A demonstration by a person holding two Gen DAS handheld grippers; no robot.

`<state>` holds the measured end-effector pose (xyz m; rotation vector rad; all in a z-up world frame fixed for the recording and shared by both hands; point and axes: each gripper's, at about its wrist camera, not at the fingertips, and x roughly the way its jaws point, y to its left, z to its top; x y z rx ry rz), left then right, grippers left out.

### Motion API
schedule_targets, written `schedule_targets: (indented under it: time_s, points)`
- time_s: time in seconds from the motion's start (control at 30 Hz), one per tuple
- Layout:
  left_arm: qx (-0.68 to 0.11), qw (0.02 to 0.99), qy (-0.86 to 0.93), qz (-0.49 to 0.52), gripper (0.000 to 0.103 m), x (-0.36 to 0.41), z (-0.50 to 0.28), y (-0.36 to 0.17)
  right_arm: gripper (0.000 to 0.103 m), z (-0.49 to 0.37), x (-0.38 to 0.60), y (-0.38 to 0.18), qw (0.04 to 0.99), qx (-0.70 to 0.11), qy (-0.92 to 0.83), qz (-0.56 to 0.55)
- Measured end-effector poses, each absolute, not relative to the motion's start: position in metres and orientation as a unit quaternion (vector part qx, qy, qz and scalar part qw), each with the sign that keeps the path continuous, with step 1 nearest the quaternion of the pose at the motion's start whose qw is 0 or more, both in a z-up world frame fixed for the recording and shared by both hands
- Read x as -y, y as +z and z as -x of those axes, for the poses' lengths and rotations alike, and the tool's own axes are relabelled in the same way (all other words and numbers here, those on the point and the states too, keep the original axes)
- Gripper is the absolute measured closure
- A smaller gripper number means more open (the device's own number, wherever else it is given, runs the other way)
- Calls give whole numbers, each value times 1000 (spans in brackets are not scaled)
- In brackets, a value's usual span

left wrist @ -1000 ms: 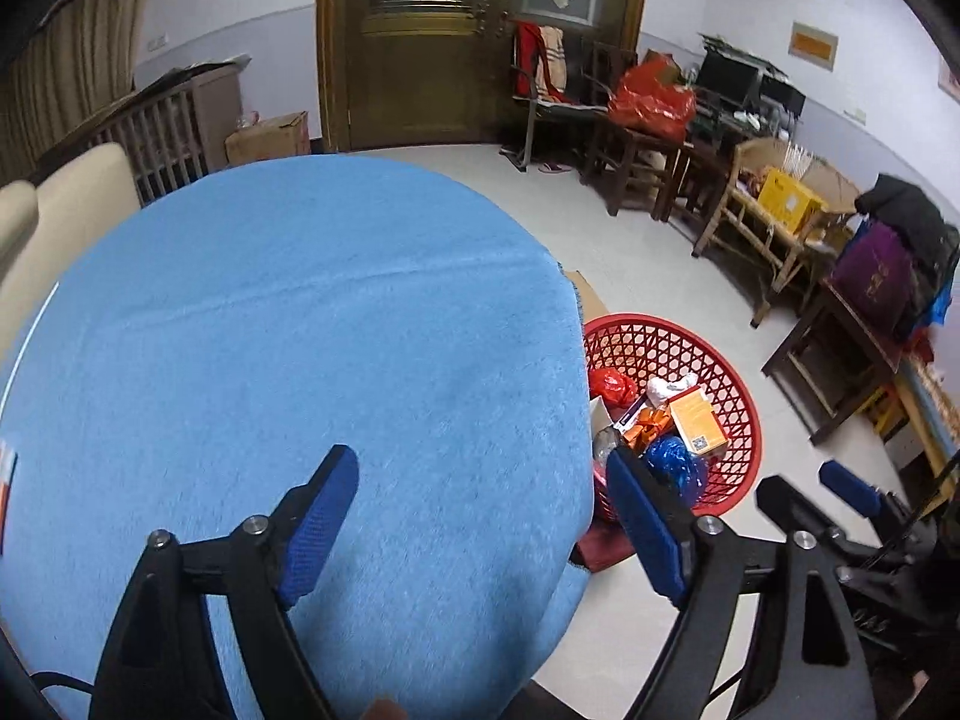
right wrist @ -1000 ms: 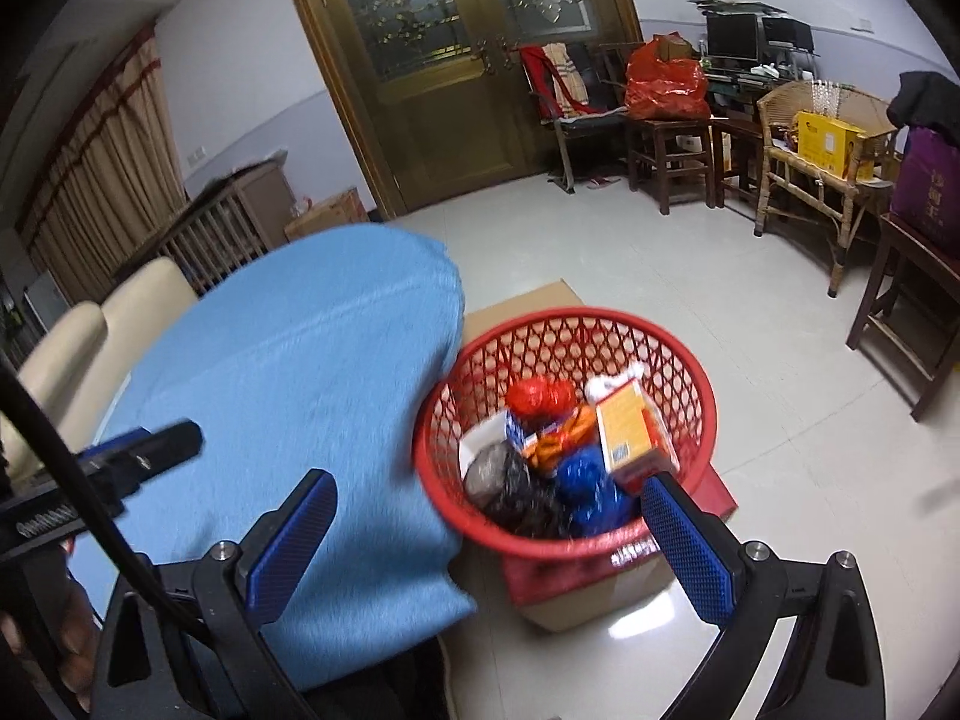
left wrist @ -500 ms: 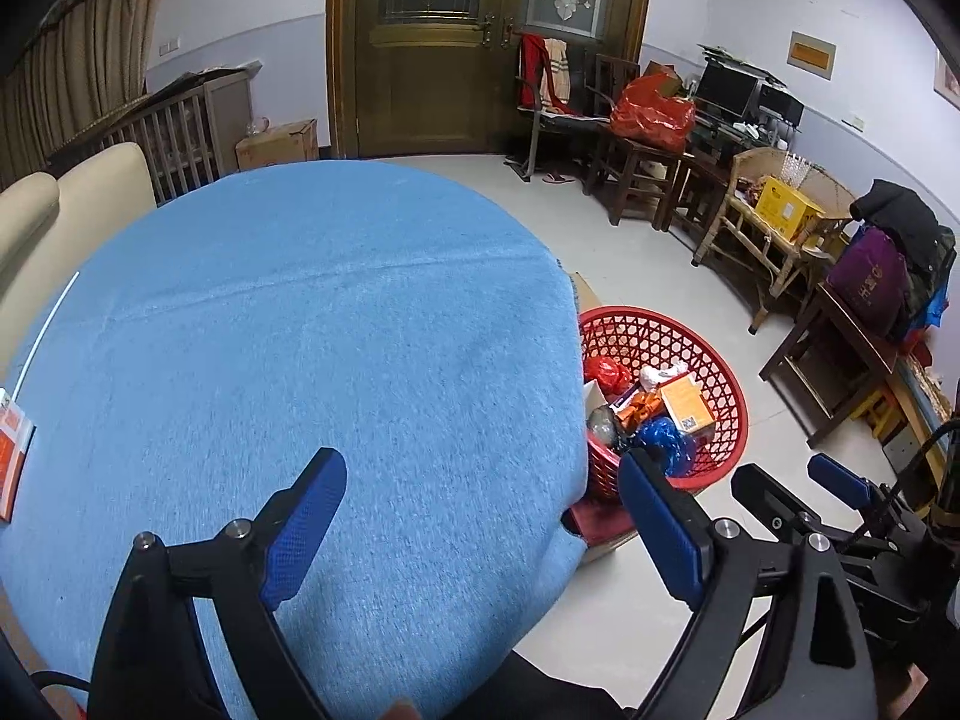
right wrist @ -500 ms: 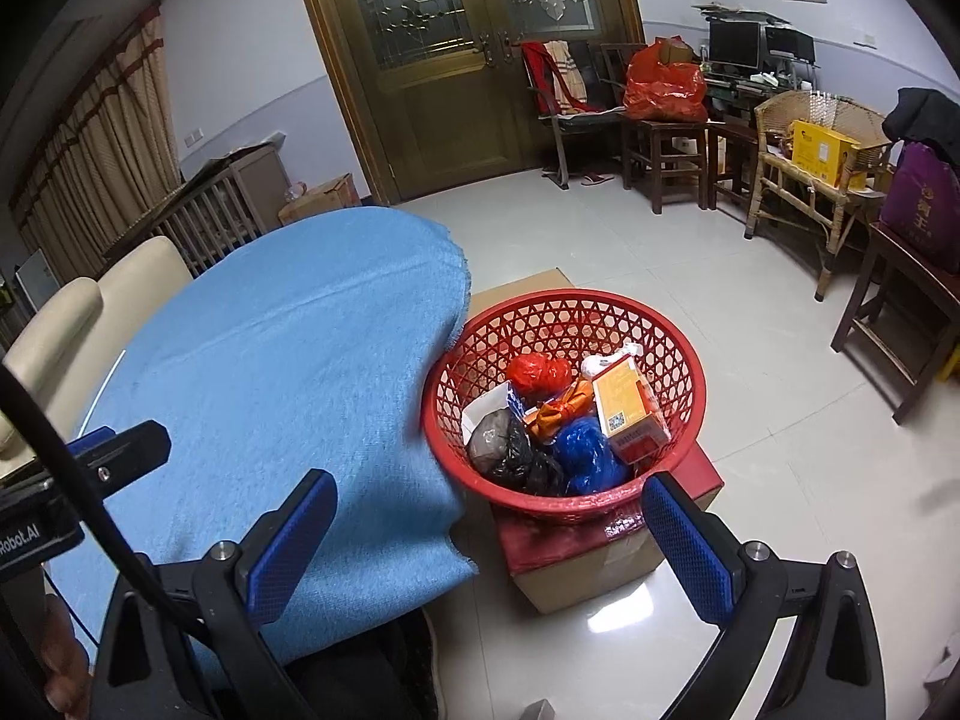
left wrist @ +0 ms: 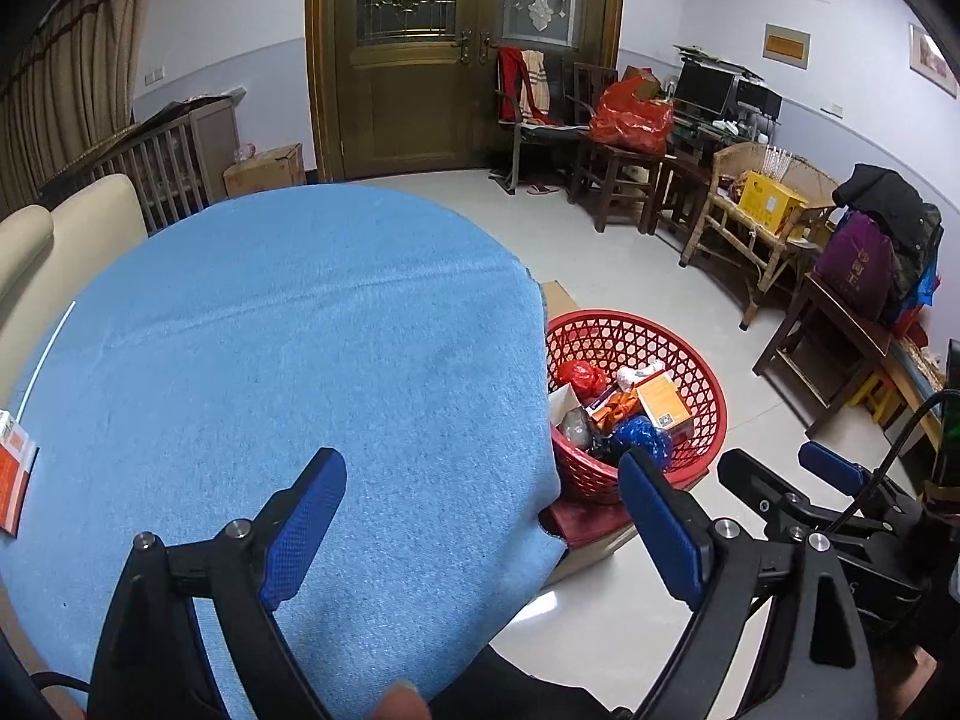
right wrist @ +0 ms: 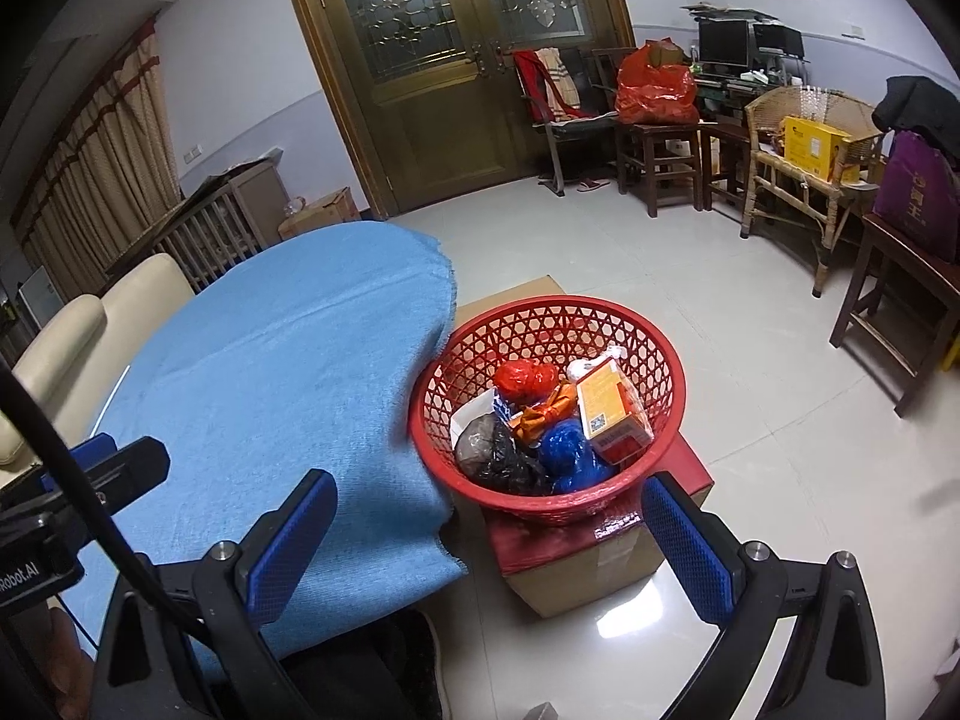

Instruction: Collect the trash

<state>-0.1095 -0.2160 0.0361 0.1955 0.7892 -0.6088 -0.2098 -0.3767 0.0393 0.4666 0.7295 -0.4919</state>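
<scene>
Jaws of both grippers spread, empty; orange packet (left wrist: 13,483) on blue cloth (left wrist: 288,360) only in left view.

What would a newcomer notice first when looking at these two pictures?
Probably the red basket, full of crumpled trash, which stands on a cardboard box beside the table. Next comes the wide blue tablecloth, which fills the left wrist view. Both the left gripper and the right gripper are open and empty.
</scene>
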Motion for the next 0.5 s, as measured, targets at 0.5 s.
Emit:
schedule_targets:
  time_s: [0.5]
  points:
    - [-363,878,-295,-98,11,218,115,40,0,211,374,40,877,-354,-246,-212]
